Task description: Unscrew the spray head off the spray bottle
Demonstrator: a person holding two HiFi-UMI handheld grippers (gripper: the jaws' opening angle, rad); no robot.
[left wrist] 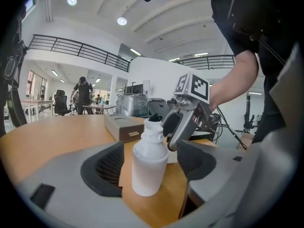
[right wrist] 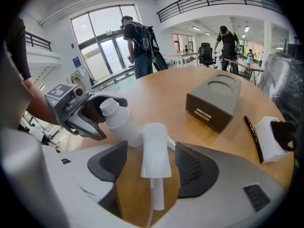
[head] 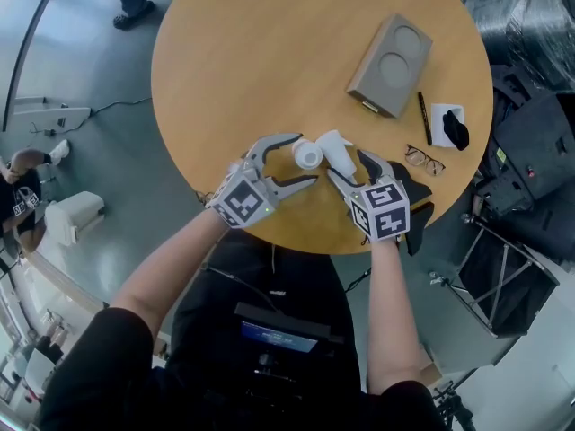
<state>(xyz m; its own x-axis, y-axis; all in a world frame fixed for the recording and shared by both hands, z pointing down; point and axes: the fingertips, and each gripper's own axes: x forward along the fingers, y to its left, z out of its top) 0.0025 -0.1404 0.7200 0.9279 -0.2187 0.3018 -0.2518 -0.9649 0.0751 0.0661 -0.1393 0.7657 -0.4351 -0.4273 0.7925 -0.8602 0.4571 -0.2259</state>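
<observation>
The white spray bottle [head: 307, 155] stands upright on the round wooden table [head: 269, 52], its neck bare and open. My left gripper [head: 301, 158] is open, and the bottle [left wrist: 149, 160] sits between its jaws with a gap on each side. The white spray head [head: 337, 149] is off the bottle and lies just to its right. In the right gripper view the spray head [right wrist: 156, 148] lies between the open jaws of my right gripper [right wrist: 151, 148], its thin tube pointing back toward the camera. Neither pad presses on it. My right gripper [head: 346, 162] faces the left one closely.
A grey box [head: 390, 65] rests at the table's far right, with a black pen [head: 423, 118], a white cloth holding a dark object [head: 448, 126] and glasses [head: 424, 160] nearby. The table's near edge is just under both grippers. People stand in the background.
</observation>
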